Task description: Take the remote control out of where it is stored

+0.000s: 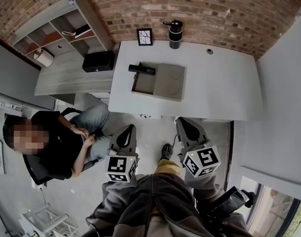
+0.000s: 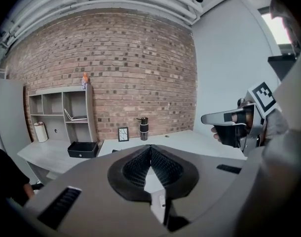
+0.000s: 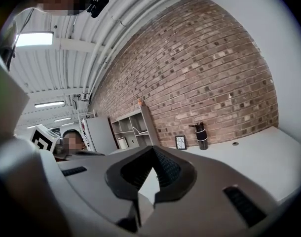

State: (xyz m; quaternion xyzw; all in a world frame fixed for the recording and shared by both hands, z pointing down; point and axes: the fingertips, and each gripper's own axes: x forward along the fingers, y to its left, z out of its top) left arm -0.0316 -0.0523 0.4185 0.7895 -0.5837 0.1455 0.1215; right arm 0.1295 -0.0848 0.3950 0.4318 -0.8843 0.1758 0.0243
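Note:
A black remote control lies at the far left corner of a shallow grey box on the white desk. Both grippers hang well short of the desk, over the floor in front of it. My left gripper has its jaws together with nothing between them. My right gripper is likewise shut and empty. In the left gripper view the right gripper shows at the right edge. The box and remote are hidden behind the jaws in both gripper views.
A black tumbler and a small picture frame stand at the desk's back by the brick wall. A black box sits on a lower side table below a shelf unit. A person sits on a chair at the left.

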